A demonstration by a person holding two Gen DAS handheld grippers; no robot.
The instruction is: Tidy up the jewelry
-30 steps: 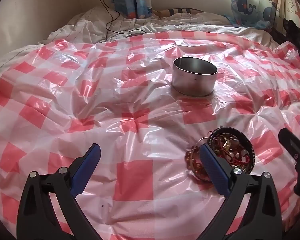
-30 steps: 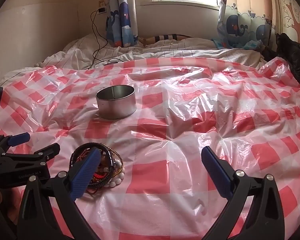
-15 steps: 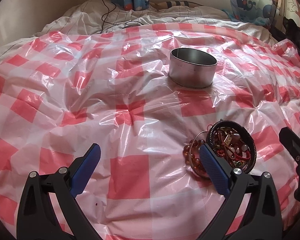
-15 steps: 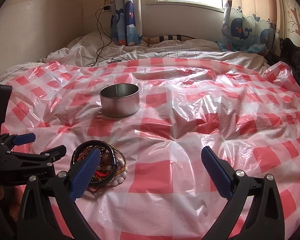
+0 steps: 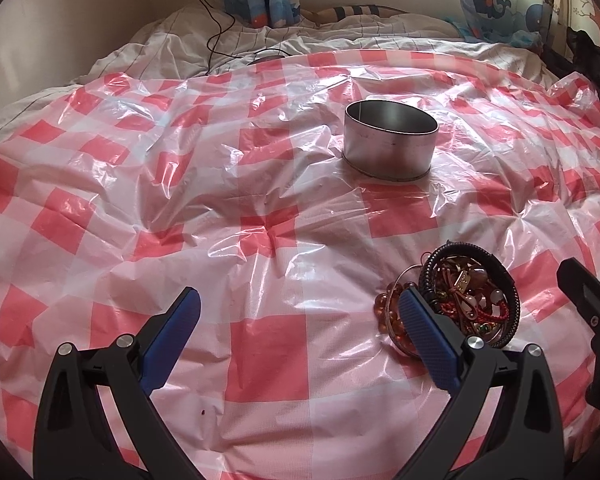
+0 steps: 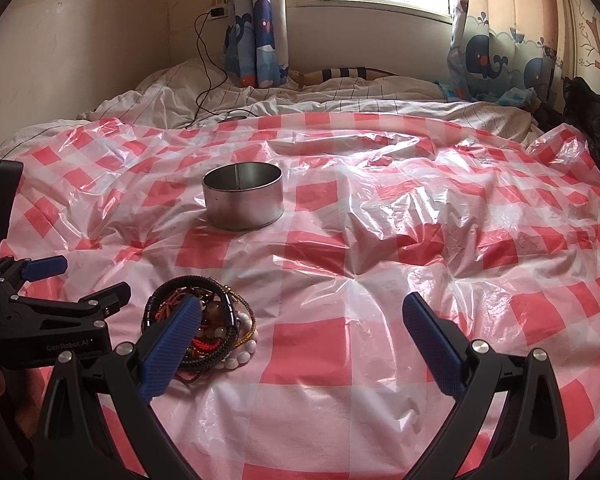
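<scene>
A tangled pile of bracelets and beads [image 5: 468, 296] lies on the red-and-white checked plastic sheet [image 5: 260, 216]; it also shows in the right wrist view [image 6: 208, 328]. A round empty metal tin [image 5: 390, 144] stands upright beyond it, and is seen in the right wrist view too [image 6: 242, 196]. My left gripper [image 5: 296, 320] is open and empty, its right finger just left of the pile. My right gripper [image 6: 300, 320] is open and empty, its left finger over the pile's near side. Each gripper shows at the edge of the other's view.
The sheet covers a bed with a white striped duvet [image 6: 340, 96] behind. A black cable [image 6: 204, 80] trails from a wall socket onto the bedding. Whale-print curtains [image 6: 496, 52] hang at the window. A dark garment [image 6: 592, 120] lies at the right edge.
Both views have tilted up and pulled back slightly, so the tin and pile sit a little lower in frame. The jewelry and tin have not moved. Both grippers stay open.
</scene>
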